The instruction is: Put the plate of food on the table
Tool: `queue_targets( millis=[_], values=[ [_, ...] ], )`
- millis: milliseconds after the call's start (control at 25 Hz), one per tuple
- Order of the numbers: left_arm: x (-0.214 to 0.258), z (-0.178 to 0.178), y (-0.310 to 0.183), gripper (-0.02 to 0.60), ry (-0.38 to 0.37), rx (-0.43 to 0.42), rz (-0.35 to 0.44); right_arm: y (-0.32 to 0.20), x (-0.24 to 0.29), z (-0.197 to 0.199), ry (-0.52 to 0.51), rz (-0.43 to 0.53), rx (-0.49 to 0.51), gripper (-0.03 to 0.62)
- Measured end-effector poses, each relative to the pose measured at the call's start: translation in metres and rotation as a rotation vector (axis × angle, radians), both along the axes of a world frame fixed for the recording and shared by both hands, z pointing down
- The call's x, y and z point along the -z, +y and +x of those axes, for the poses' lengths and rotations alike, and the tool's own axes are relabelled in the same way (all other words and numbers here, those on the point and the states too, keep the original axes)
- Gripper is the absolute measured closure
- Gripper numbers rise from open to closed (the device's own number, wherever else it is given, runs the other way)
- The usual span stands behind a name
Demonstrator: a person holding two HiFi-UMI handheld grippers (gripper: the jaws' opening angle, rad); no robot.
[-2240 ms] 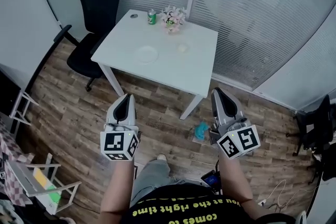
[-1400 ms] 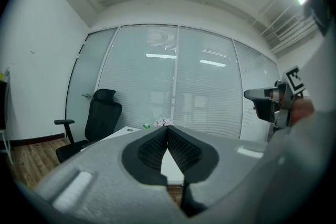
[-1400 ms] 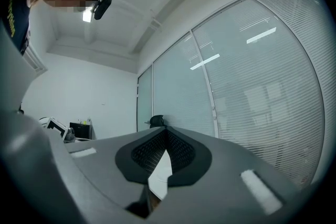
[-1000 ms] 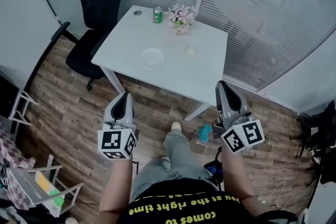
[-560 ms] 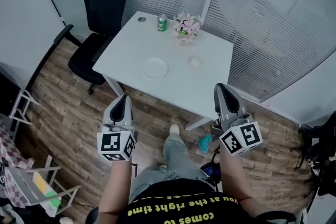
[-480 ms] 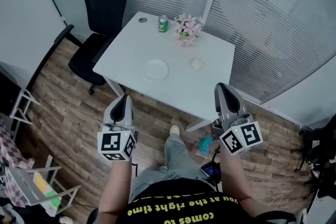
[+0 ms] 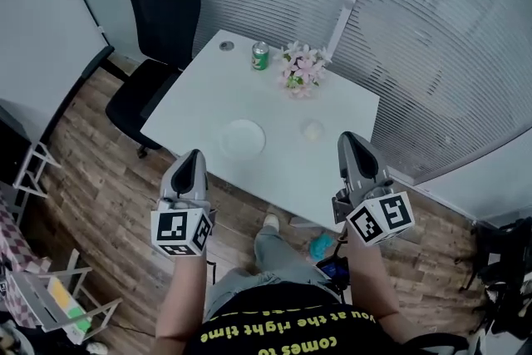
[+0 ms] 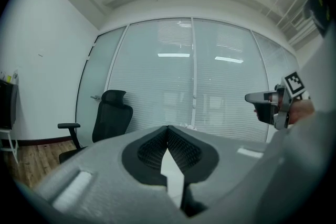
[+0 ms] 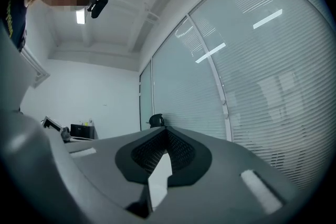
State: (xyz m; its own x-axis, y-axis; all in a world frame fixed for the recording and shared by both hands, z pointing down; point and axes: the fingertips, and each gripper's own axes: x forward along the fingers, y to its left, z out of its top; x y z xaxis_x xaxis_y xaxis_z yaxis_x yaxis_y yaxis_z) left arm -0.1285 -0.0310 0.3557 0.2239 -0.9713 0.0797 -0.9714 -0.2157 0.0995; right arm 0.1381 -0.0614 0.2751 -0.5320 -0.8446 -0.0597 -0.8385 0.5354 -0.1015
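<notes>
A white plate (image 7: pixel 242 138) lies on the white table (image 7: pixel 199 96); whether it holds food I cannot tell. A small pale item (image 7: pixel 312 130) sits to its right. My left gripper (image 7: pixel 193 155) is held level at the table's near edge, just left of the plate, shut and empty. My right gripper (image 7: pixel 345 139) is also shut and empty, over the table's near right part beside the pale item. In the left gripper view the jaws (image 8: pixel 168 127) meet at the tip. The right gripper view shows the same on its gripper (image 9: pixel 166 128).
A green can (image 7: pixel 260 56) and a pink flower bunch (image 7: pixel 301 71) stand at the table's far side. A black office chair (image 7: pixel 158 29) is at the table's left end. Glass walls with blinds lie behind. A teal object (image 7: pixel 320 245) lies on the wood floor.
The person has walked up to the table. Both grippers, still shut, have come forward from over the floor to the table's near edge.
</notes>
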Motion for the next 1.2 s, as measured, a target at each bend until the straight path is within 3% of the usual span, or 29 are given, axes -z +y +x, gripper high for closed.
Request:
queue_targets(
  millis=[560,1200],
  values=[
    [-0.003,0.015,-0.114,0.581,-0.007,0.018,-0.018,-0.111,-0.016,0.002,-0.004,-0.048,0.05,0.589],
    [-0.004,0.024,-0.152,0.581,0.002,0.006,-0.032,-0.148,-0.027,0.012,0.007,-0.075,0.045,0.588]
  ],
)
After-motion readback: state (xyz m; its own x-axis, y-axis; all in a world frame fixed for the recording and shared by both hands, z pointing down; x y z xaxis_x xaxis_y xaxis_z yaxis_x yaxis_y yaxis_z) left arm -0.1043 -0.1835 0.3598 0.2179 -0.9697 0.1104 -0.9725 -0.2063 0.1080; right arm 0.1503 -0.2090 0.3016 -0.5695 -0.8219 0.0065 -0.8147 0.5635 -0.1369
